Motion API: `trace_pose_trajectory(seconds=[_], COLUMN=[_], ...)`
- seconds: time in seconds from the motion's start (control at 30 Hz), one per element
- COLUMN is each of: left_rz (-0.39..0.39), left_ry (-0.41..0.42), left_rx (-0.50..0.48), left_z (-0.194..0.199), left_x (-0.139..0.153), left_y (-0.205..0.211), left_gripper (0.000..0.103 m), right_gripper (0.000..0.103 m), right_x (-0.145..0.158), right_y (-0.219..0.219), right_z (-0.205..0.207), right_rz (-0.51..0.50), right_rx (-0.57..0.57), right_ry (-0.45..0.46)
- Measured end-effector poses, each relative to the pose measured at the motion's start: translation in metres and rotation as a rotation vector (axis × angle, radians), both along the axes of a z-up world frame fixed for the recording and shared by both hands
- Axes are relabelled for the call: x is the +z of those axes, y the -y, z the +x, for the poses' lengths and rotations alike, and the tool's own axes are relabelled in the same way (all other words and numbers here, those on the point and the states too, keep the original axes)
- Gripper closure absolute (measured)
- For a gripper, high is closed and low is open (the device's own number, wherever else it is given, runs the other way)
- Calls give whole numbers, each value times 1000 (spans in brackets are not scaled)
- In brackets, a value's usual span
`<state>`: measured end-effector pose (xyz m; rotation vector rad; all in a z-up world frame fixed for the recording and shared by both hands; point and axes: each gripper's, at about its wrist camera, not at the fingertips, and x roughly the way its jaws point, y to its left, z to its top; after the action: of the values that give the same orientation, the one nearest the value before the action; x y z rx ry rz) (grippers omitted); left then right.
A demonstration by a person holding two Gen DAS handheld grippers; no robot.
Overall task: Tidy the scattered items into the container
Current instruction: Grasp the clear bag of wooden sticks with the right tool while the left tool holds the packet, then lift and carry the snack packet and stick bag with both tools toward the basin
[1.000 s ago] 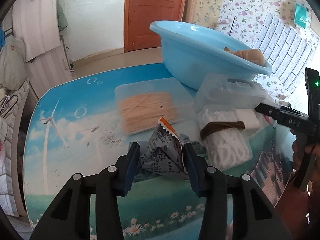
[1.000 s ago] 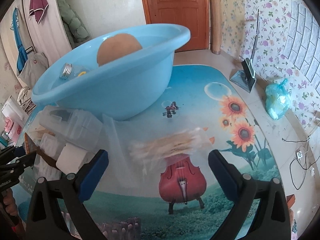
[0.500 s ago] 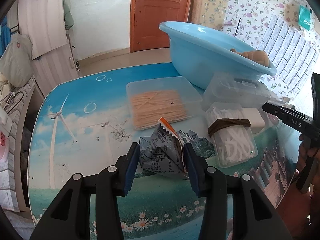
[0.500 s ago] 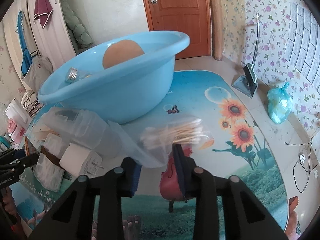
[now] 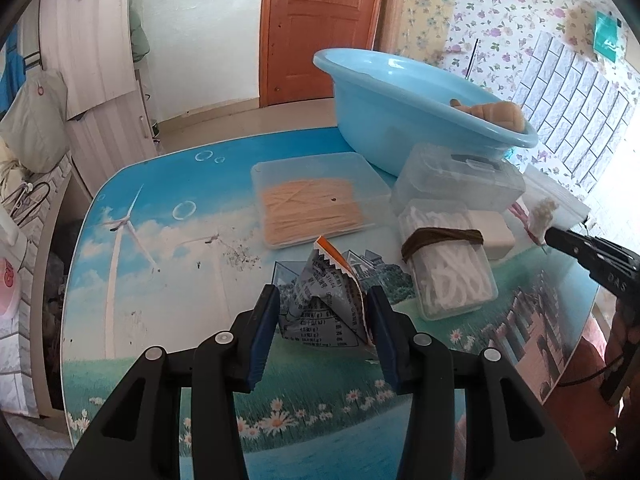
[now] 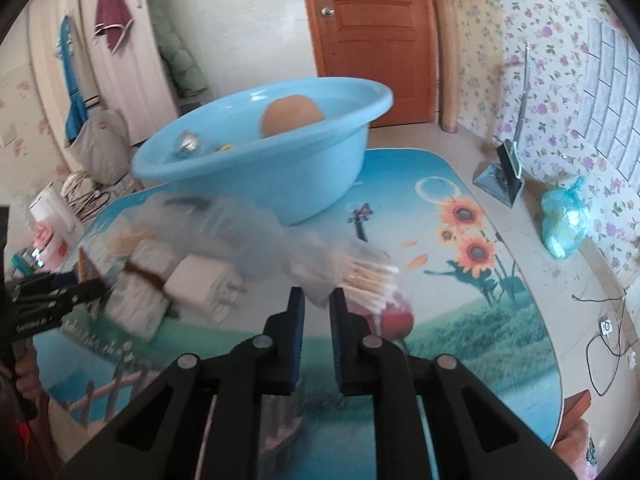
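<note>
Basin [image 5: 384,120] first: we count one light blue tub at the far side of the printed table [image 5: 160,280], and inside it we can make out one brown rounded object [image 6: 292,114], one clear bottle with a metal cap [image 6: 188,144] and a bit of something yellow that is too small to identify.

On the table in front of the basin we count three clear plastic boxes. One flat box holds pale wooden sticks [image 5: 316,204]. One taller, lidded box [image 5: 456,184] sits just beside the basin; its contents are unclear. One box of white pieces [image 5: 448,264], with a brown band around it, lies nearest us. One small white block [image 5: 494,232] sits against that last box.

Our left gripper [image 5: 322,316] has its pads pressed on the two sides of one crumpled triangular foil packet [image 5: 324,304], printed grey with an orange serrated edge. Whether the packet rests on the table or is raised off it, we cannot tell.

Our right gripper [image 6: 317,312] has its jaws drawn close together, pinching the edge of one clear plastic bag of cotton swabs [image 6: 360,276]. The bag is blurred and hangs above the table, in front of the basin and not in it. From the left wrist view the same bag shows at the tip of that gripper, at the right edge of the table.
</note>
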<state>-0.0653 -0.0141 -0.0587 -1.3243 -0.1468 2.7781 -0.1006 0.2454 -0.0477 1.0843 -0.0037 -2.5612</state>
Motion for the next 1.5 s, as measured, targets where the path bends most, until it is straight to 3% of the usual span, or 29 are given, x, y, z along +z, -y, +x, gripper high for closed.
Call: trace_pose_trajectory(seconds=[0.3,0.37,0.43,0.53,0.6,0.83,1.0,1.2,1.33,1.37,1.4,1.47,1.5], left_rz=[8,7,2,7,13,6,-25,-94,-88,-86,-84,-87,-86], left_ry=[0,10,17,18,21,17,9,5,7,6,-2,-10,-8], left_rx=[-10,-14,-17,-21,-23,-10,-15,-25,-22,-22,-26,-33,-34], left_z=[11,13,16,17,17,18,19,17,17,17,18,18,18], left_x=[0,-3,-5,-6,-6,-7,-10,-13,-12,-12,-10,-8,-8], left_y=[1,0,0,0,1,-1,-8,-17,-16,-16,-16,-17,-17], left_gripper=[58,58,58,57,55,43,28,19,19,23,35,48,49], right_gripper=[93,78,44,22,14,4,4,4,5,7,12,20,24], right_x=[6,9,11,12,12,2,-7,-15,-20,-19,-18,-16,-15], right_y=[6,6,7,4,4,8,13,24,26,26,25,23,23], right_z=[30,36,40,43,43,33,17,1,-3,-3,-3,-2,-2], right_rz=[12,30,46,24,27,10,23,77,86,82,71,50,43], right_rx=[53,43,38,38,39,45,43,48,47,52,60,63,64], right_ry=[-7,-27,-37,-44,-45,-1,38,61,71,66,61,58,59])
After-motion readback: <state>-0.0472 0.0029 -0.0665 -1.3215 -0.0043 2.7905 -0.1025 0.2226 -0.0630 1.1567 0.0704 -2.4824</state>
